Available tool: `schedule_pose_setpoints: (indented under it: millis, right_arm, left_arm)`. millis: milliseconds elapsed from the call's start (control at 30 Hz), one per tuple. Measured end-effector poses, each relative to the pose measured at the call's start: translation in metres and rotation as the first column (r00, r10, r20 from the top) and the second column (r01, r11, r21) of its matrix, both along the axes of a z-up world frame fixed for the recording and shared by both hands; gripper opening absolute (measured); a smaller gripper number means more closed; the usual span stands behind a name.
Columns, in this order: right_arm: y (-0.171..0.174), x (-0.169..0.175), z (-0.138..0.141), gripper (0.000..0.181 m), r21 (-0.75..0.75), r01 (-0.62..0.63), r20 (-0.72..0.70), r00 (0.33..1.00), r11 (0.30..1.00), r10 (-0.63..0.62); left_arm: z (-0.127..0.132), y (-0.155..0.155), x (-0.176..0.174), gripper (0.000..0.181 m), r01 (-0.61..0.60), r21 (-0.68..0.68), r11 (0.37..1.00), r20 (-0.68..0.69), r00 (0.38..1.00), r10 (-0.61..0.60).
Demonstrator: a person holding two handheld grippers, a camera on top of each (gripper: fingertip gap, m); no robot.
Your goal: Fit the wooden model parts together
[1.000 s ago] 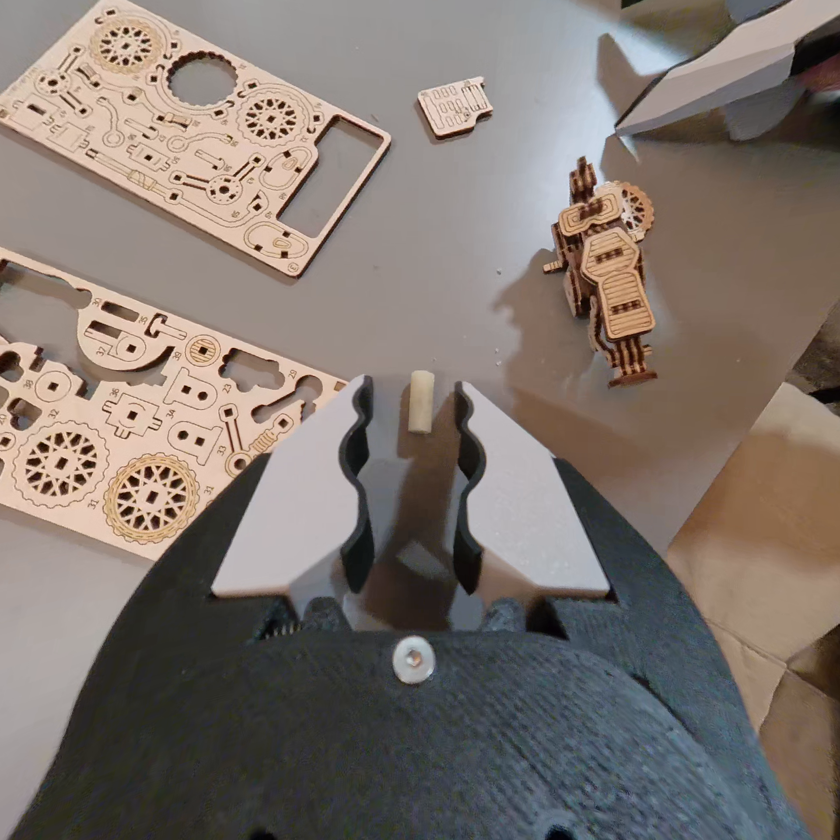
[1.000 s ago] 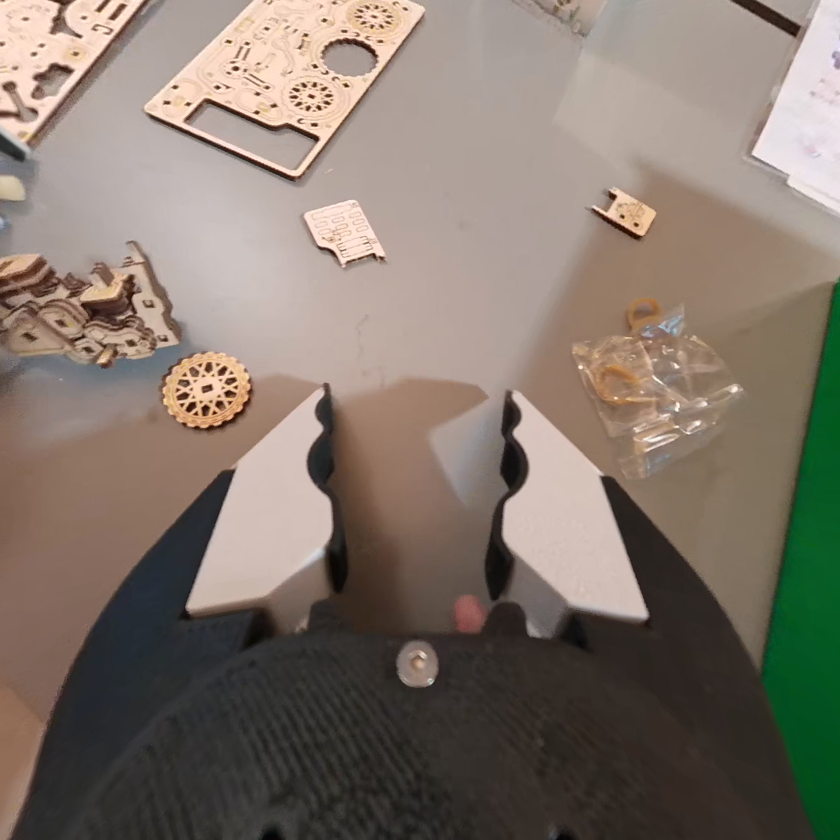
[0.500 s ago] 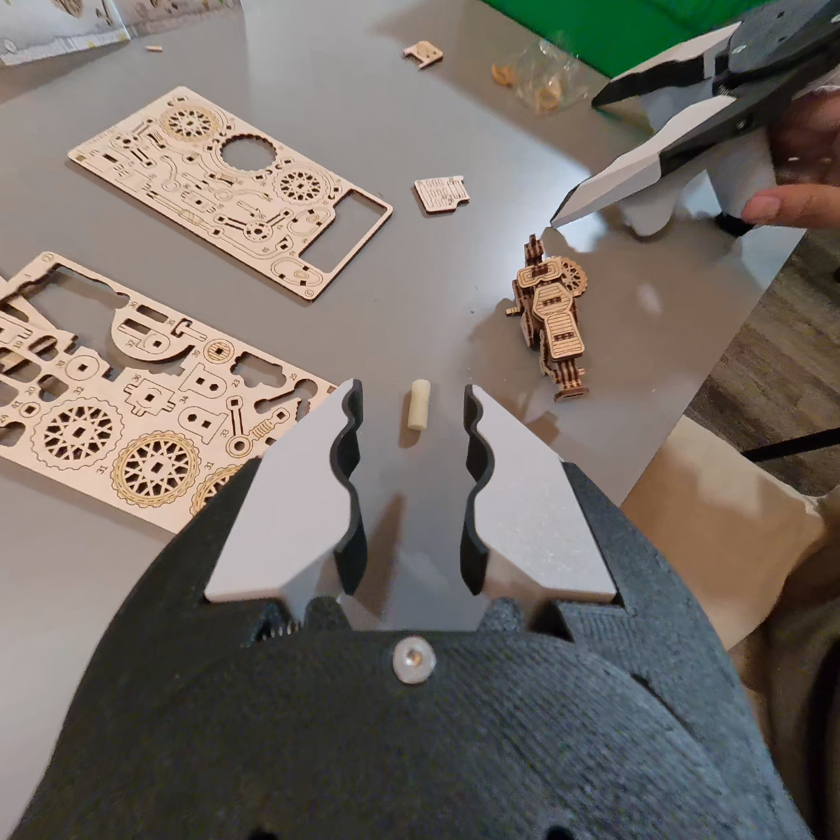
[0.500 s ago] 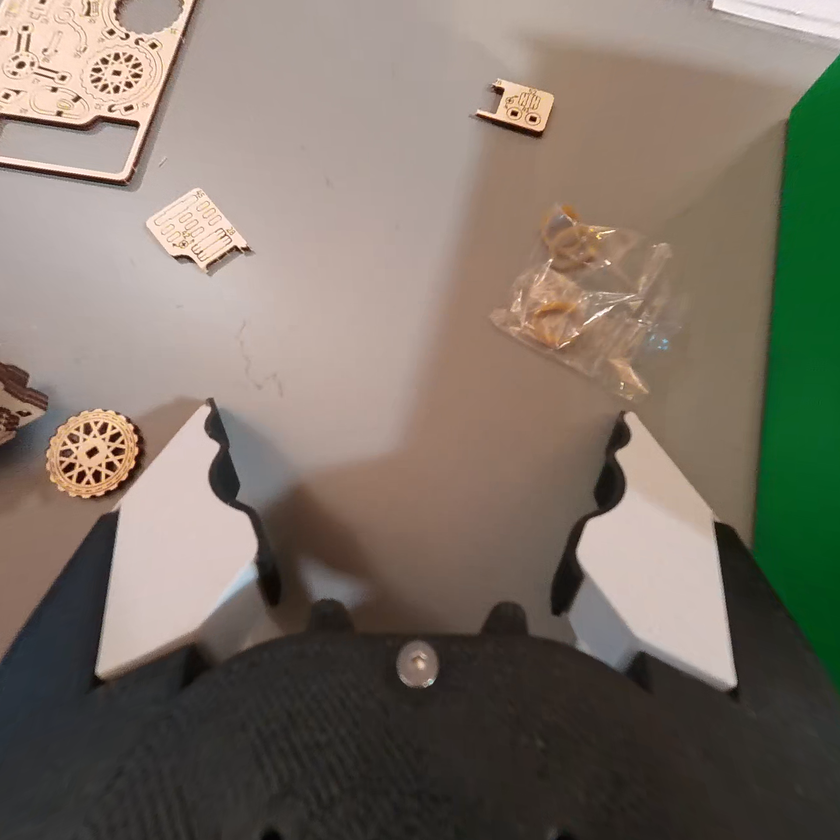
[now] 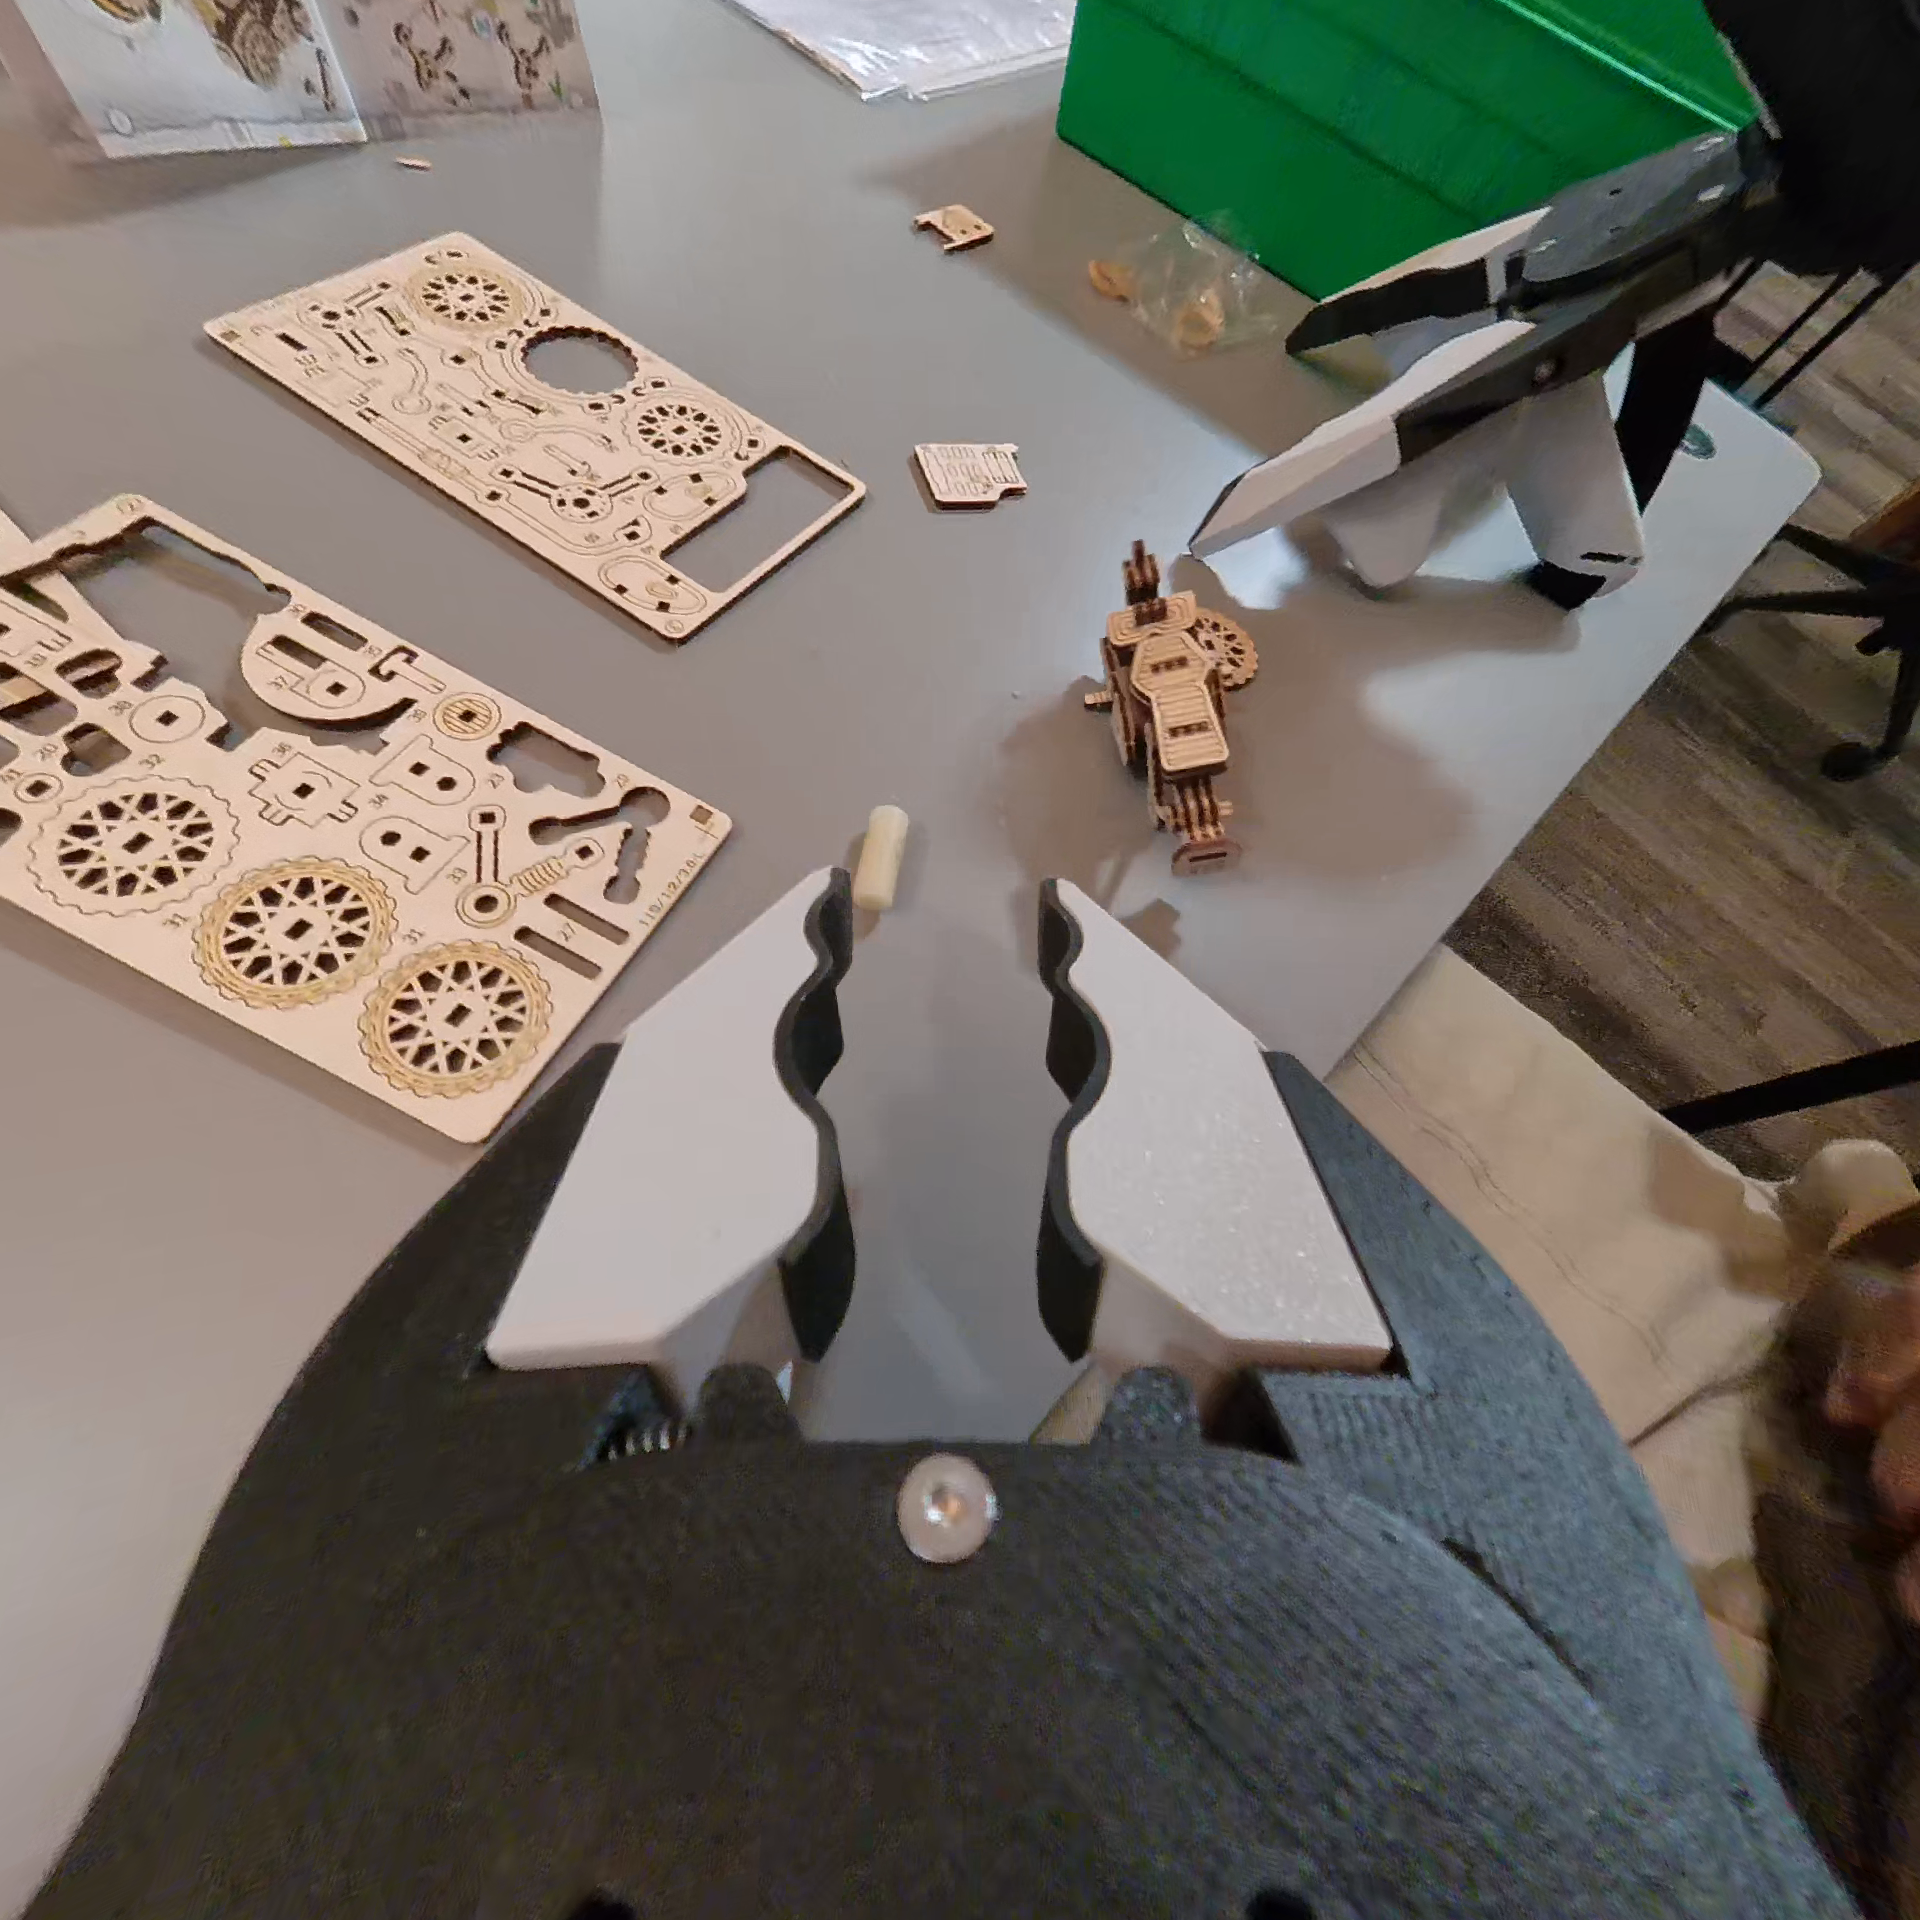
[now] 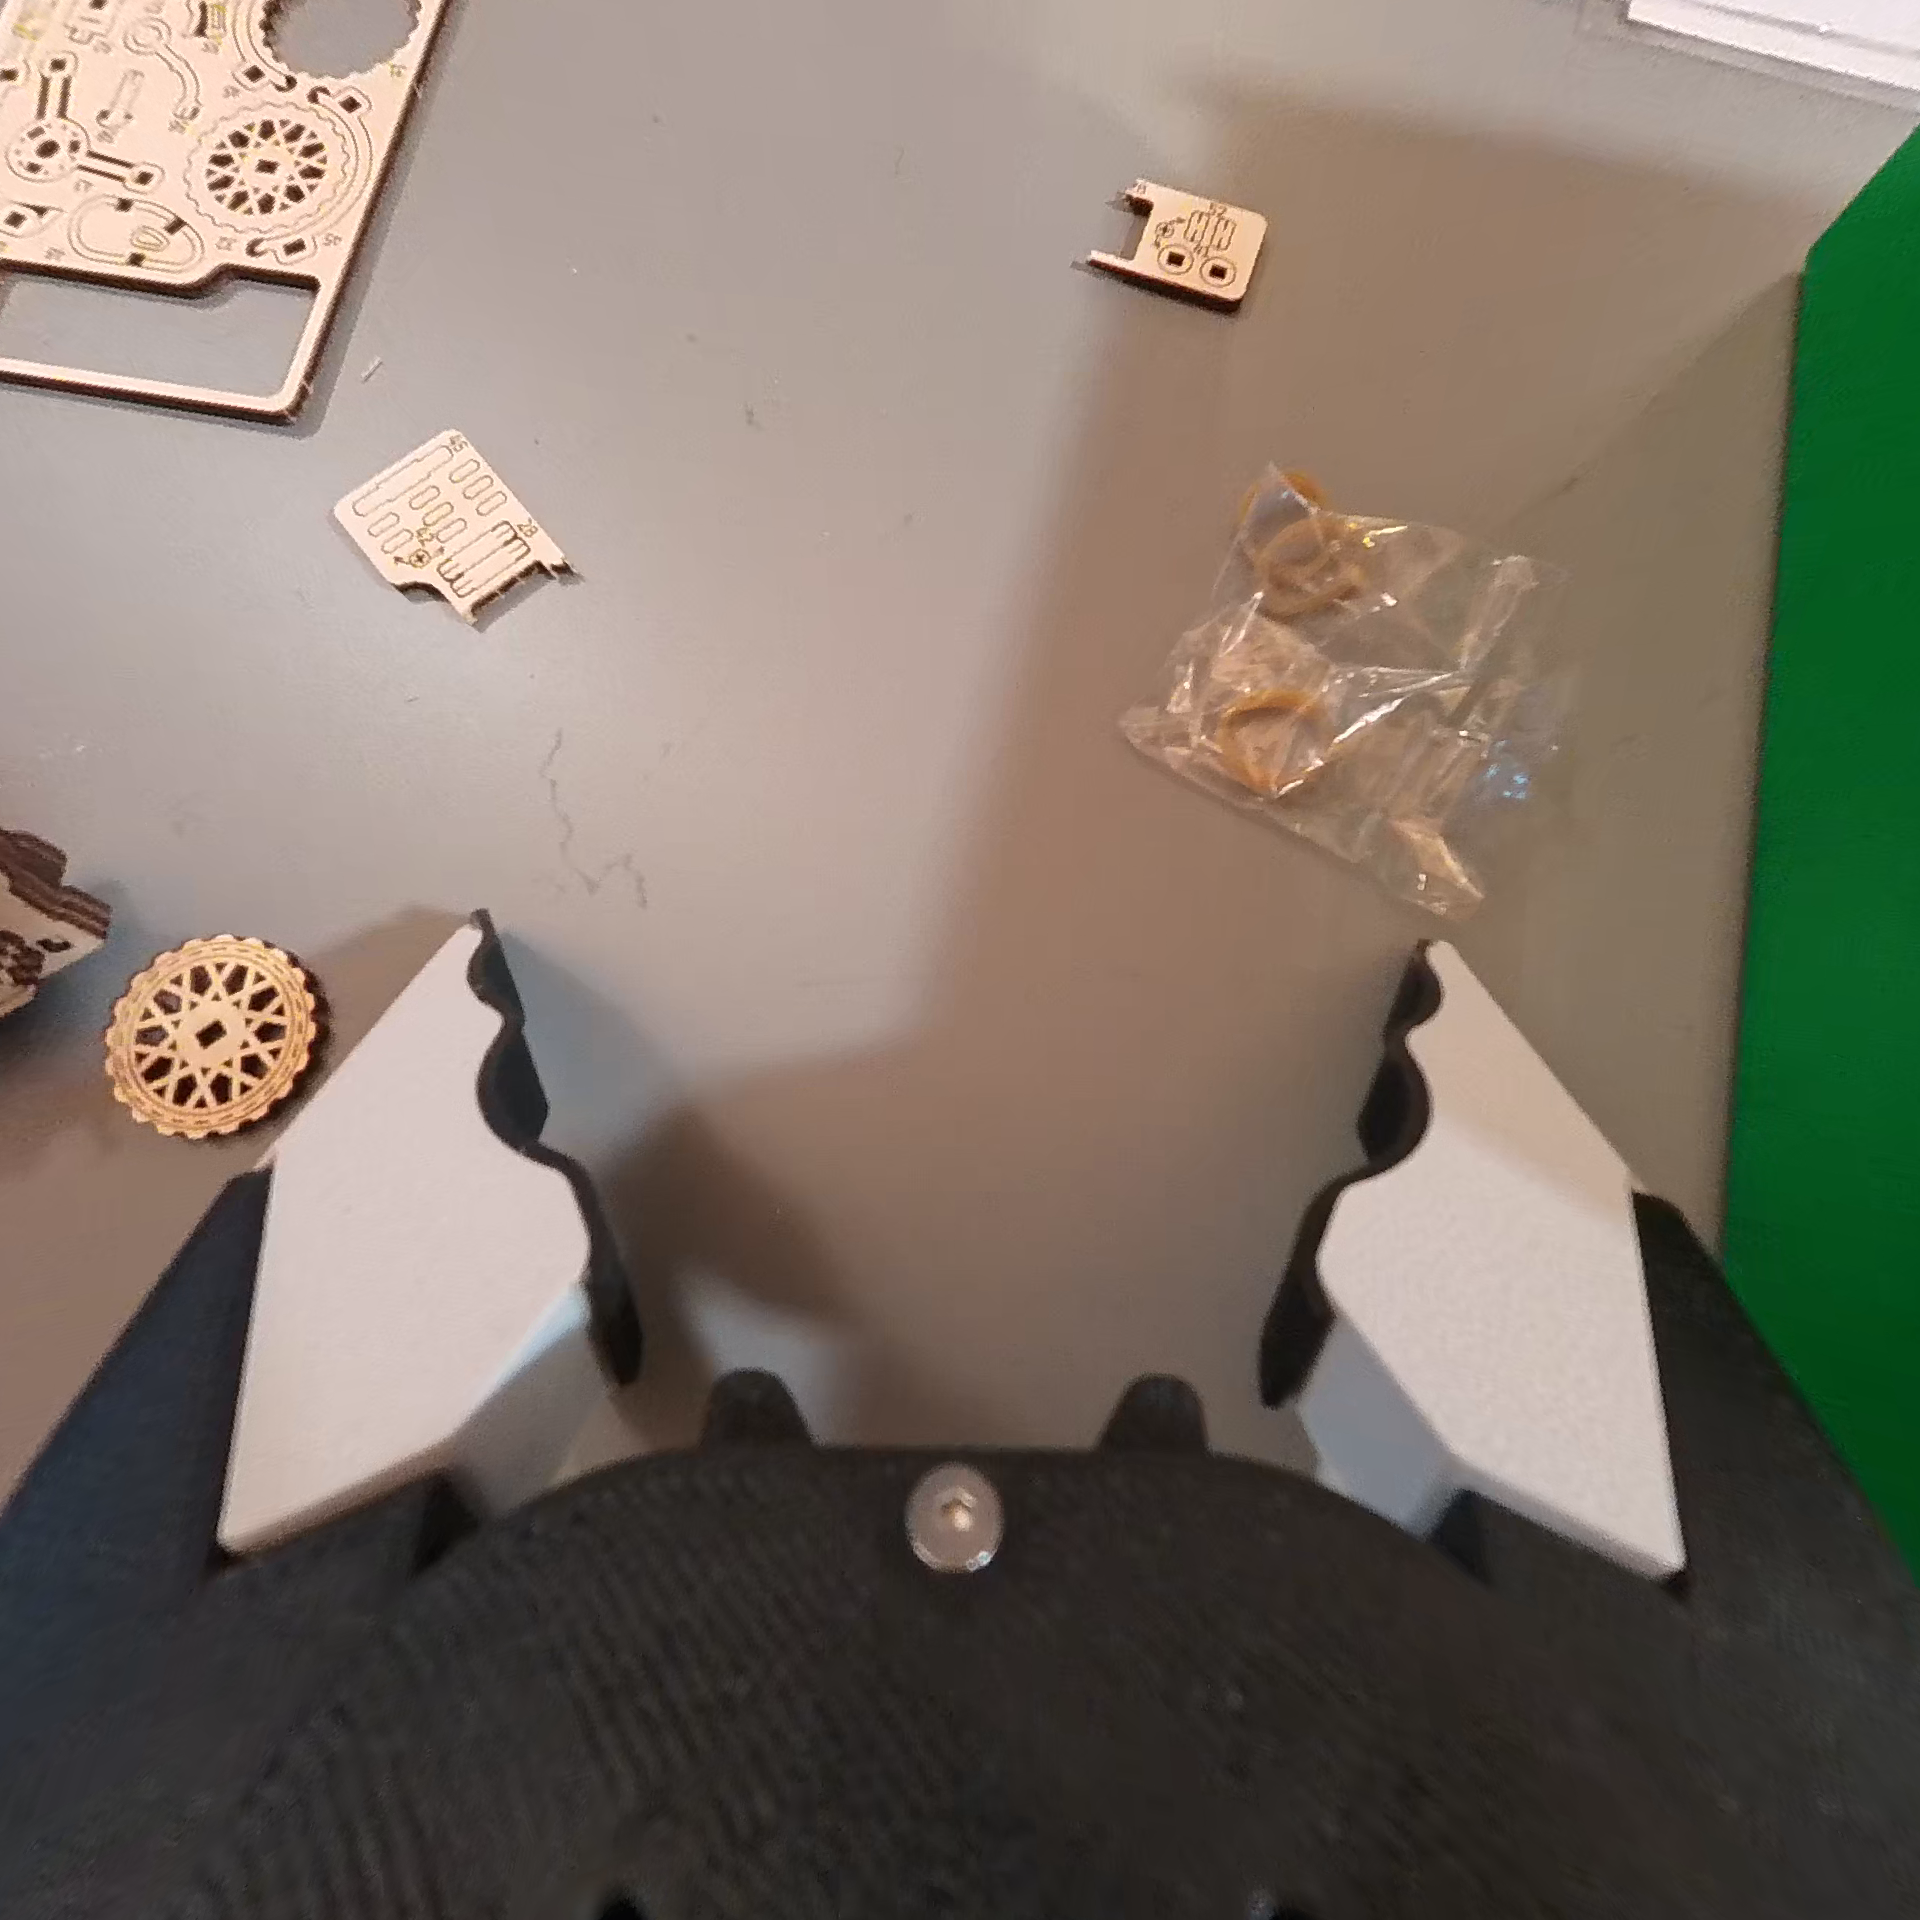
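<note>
Your left gripper point(image 5: 940, 894) and right gripper point(image 6: 951, 940) both hold their scalloped fingers spread, empty — over a smooth grey tabletop point(image 5: 831, 343) of laser-cut plywood sheets point(image 5: 343, 821).

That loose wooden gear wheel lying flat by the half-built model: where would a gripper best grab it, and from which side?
Probably by its toothed rim, coming from straight above. The gear wheel lies flat on the table, so only its thin edge offers opposite faces to pinch. The open right gripper sits beside it; one finger on each side of the rim should work. The model crowds its left.
</note>
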State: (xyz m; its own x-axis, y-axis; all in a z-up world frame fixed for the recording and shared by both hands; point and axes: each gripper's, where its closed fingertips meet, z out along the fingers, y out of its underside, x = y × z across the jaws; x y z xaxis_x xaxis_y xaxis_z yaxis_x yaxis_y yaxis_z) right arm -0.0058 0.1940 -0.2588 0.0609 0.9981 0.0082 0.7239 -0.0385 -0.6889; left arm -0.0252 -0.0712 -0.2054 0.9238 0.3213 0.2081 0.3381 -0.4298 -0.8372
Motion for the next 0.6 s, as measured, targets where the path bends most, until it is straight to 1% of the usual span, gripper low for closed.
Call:
schedule_pose_setpoints:
  millis: [167,367,600]
  right_arm:
    - [0.0,0.0,-0.0001,0.159,0.0,0.0,0.0,1.0,1.0,0.0]
    - [0.0,-0.0001,-0.0001,0.159,0.0,0.0,0.0,1.0,1.0,0.0]
    - [0.0001,-0.0002,-0.0001,0.159,0.0,0.0,0.0,1.0,1.0,0.0]
  left_arm:
    - [0.0007,-0.0072,0.0075,0.032,-0.005,-0.007,1.0,-0.049,0.999,0.005]
    - [0.002,-0.0047,0.0119,0.031,0.003,0.016,1.0,-0.019,1.0,-0.003]
    - [-0.0017,-0.0034,0.0126,0.03,0.012,0.011,1.0,-0.009,1.0,-0.012]
